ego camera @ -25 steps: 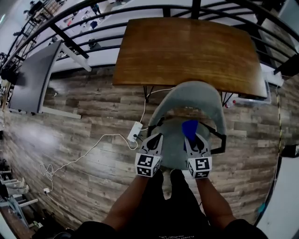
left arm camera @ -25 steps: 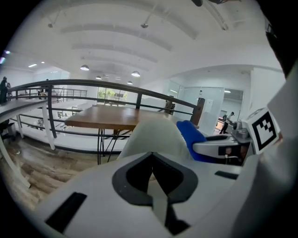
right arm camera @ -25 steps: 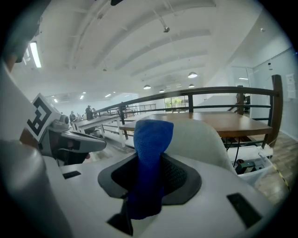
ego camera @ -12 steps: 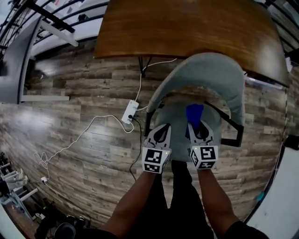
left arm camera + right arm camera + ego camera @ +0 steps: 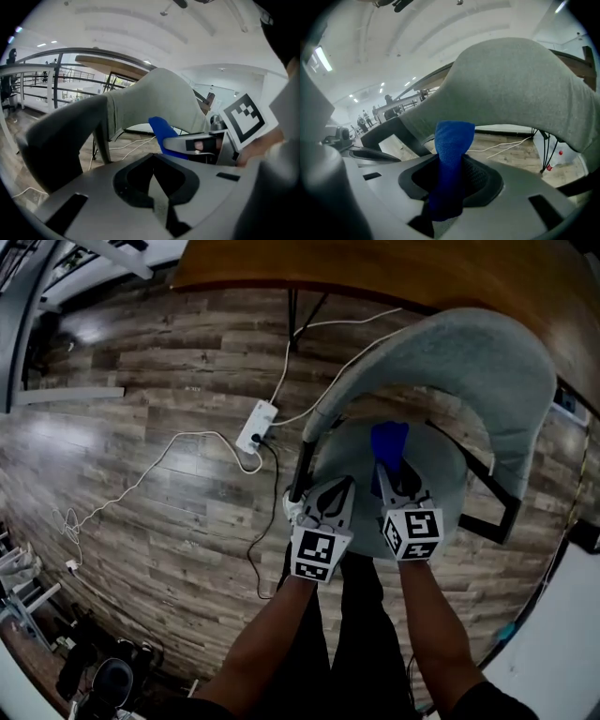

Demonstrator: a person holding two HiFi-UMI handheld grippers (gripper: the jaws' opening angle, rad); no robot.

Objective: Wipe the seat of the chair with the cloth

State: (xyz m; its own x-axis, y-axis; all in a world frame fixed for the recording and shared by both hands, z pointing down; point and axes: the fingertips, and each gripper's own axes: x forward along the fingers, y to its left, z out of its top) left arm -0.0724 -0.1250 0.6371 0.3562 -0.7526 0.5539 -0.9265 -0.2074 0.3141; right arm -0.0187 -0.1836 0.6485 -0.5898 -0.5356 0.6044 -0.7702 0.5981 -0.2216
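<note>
cloth look: blue cloth, visibly woven, bunched up into one narrow strip with a rounded, folded-over far end

cloth direction: long axis runs straight out along the jaws, far end aimed at the chair's grey backrest

cloth spot: over the grey seat, a bit in from the front edge; can't tell if it's actually touching the seat

right gripper: jaws pinching the near end of the cloth

left gripper: jaws pressed together, nothing in them, just beside the right one at the seat's front left edge

floor stuff: white power strip with cables on the wood floor, left of the chair
</note>
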